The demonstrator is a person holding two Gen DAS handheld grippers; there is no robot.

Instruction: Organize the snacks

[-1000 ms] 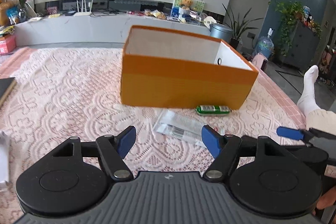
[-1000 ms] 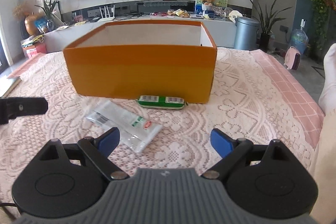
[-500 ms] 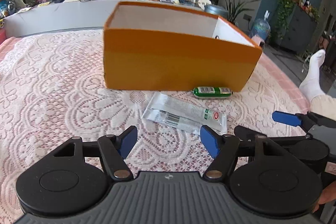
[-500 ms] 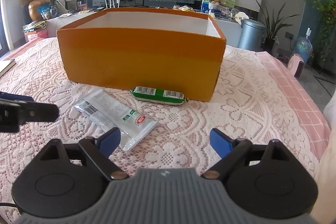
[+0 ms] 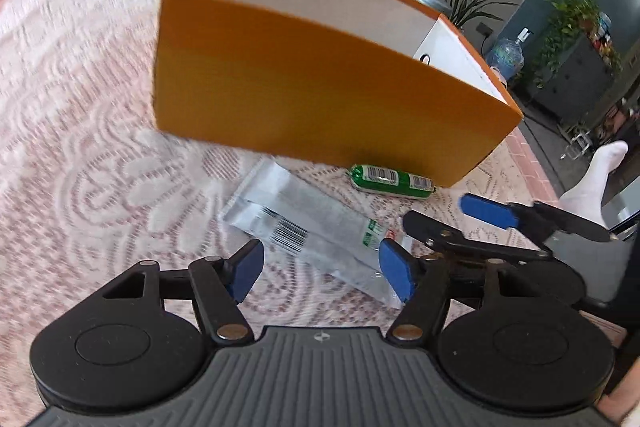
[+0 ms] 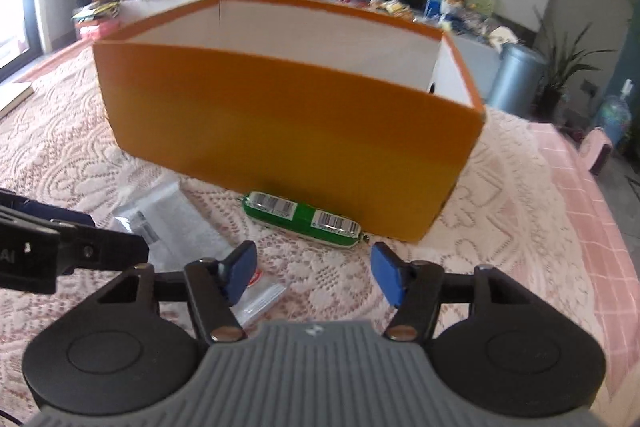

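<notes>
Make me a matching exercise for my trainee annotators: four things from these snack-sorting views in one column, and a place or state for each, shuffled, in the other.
Things:
1. orange box
2. green sausage snack
3. clear flat packet
4. right gripper

Places or states:
A. lies flat on the lace cloth, partly between the left gripper's open fingers
B. open, hovering near the green snack
C. stands open-topped with white inner walls
D. lies along the foot of the box's front wall

Pairs: 1-C, 2-D, 3-A, 4-B

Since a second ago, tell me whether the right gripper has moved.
Yes. The right gripper has moved forward and down toward the green sausage by the orange box.
</notes>
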